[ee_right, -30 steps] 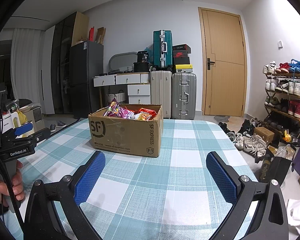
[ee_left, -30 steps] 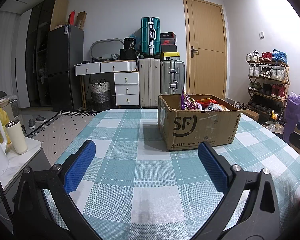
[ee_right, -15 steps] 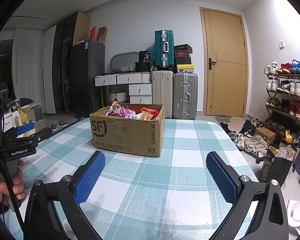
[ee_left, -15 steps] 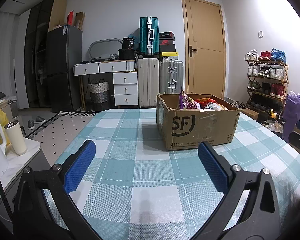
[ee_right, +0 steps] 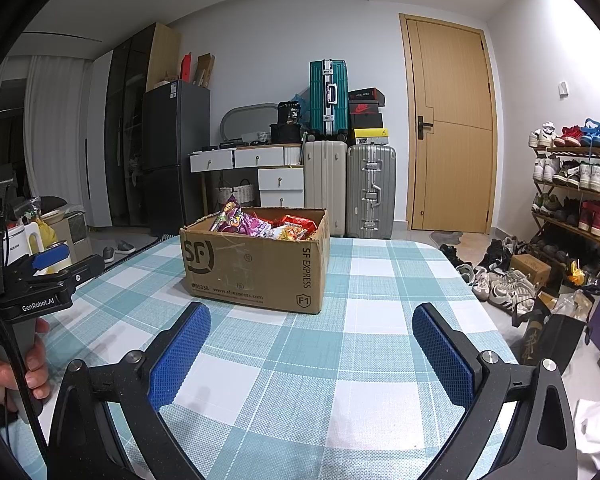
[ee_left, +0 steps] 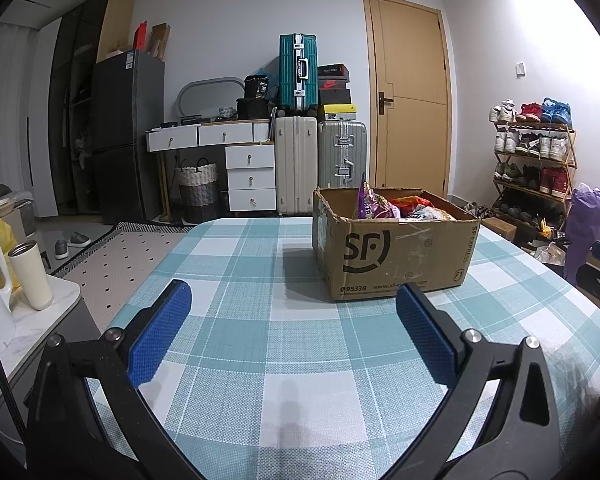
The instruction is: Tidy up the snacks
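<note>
A brown SF cardboard box (ee_left: 396, 256) stands on the blue-and-white checked table (ee_left: 292, 352), holding several snack bags (ee_left: 374, 206), one purple bag upright. It also shows in the right wrist view (ee_right: 256, 268), with the snack bags (ee_right: 260, 226) inside. My left gripper (ee_left: 294, 308) is open and empty, above the table, short of the box and to its left. My right gripper (ee_right: 306, 334) is open and empty, just in front of the box's near right corner. The left gripper also shows at the left edge of the right wrist view (ee_right: 48, 266).
A side counter with a cream tumbler (ee_left: 30, 276) stands left of the table. Suitcases (ee_left: 298, 168), white drawers (ee_left: 250, 176) and a door (ee_left: 408, 100) line the back wall. A shoe rack (ee_right: 572, 192) and loose shoes (ee_right: 500, 280) are to the right.
Both grippers have drifted slightly; the box looks a touch nearer in the right wrist view. Both stay open and empty.
</note>
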Motion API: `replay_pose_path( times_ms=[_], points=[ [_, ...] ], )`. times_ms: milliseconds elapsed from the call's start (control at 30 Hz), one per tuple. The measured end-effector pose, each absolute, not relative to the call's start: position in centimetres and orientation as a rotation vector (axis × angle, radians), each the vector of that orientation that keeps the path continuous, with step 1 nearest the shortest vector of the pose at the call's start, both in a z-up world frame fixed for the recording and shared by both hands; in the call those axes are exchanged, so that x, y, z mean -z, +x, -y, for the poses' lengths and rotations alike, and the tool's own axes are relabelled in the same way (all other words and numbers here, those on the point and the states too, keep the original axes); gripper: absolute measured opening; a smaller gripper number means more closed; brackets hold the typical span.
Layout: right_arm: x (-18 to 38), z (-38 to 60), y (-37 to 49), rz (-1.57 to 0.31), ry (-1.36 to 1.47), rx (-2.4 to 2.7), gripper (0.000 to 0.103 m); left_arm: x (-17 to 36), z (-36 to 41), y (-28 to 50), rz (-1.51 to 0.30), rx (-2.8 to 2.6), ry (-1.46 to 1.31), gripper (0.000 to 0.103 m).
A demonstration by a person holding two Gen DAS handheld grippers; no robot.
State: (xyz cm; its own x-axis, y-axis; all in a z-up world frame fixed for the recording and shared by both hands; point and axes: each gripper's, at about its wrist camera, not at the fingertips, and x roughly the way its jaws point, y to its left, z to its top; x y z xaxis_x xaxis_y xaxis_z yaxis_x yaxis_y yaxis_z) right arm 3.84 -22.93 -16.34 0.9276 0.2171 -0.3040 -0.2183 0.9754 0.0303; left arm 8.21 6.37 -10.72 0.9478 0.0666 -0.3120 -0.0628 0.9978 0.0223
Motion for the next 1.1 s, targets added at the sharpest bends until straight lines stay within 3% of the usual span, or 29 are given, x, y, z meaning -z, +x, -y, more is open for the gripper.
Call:
replay_pose_path(
  times_ms=[1100],
  points=[
    [16.31,23.04,3.84,-0.311,-0.004,-0.223,0.103,10.65,-6.33,8.20,-0.315,-0.078,0.002,0.102]
  ],
)
